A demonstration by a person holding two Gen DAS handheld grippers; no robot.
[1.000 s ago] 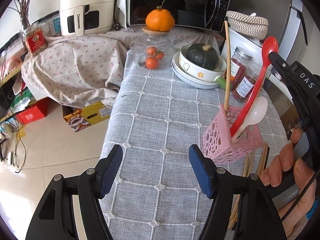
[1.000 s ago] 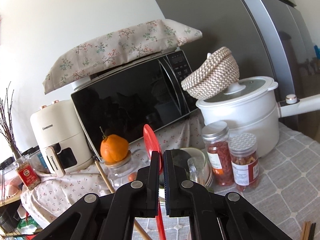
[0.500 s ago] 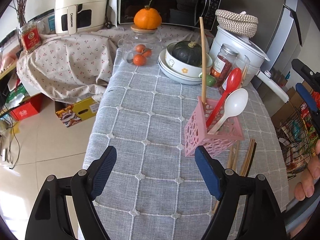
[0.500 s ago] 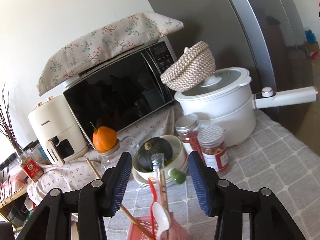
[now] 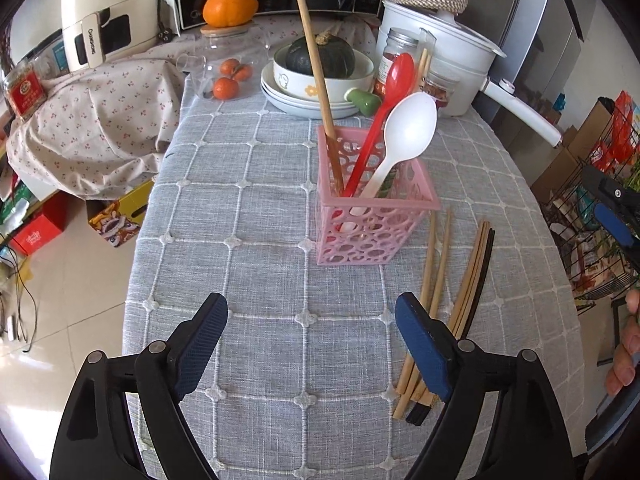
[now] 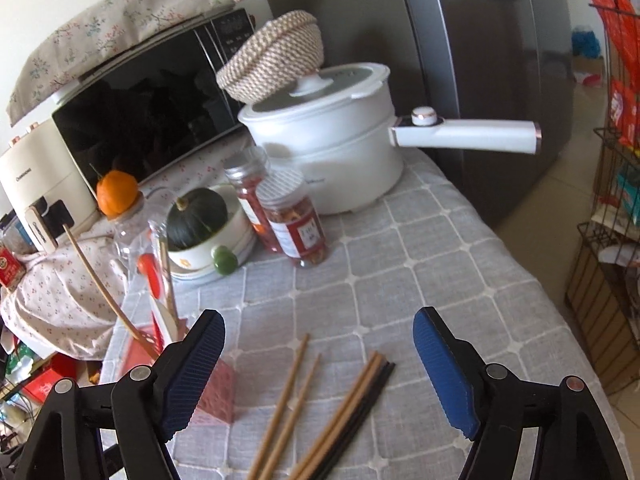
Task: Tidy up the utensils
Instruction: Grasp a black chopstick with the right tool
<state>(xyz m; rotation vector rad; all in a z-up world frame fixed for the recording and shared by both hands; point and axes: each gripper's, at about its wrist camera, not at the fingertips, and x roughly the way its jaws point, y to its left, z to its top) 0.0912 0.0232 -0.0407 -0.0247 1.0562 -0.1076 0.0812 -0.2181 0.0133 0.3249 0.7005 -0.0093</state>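
On the grey checked tablecloth (image 5: 248, 208), the pink holder (image 5: 370, 216) stood at twelve o'clock, chopsticks (image 6: 320, 408) lay loose beneath my wide-spread right claw (image 6: 318, 364), and my left claw (image 5: 312, 344) gaped empty.

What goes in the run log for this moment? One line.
left tool open, empty | right tool open, empty | red spoon, white spoon in pink basket | chopsticks on tablecloth

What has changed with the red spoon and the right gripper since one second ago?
The right gripper let go of the red spoon, opened, and moved back to hover over the chopsticks. The spoon now stands in the pink basket. The left gripper stayed open; the white spoon stayed in the basket.
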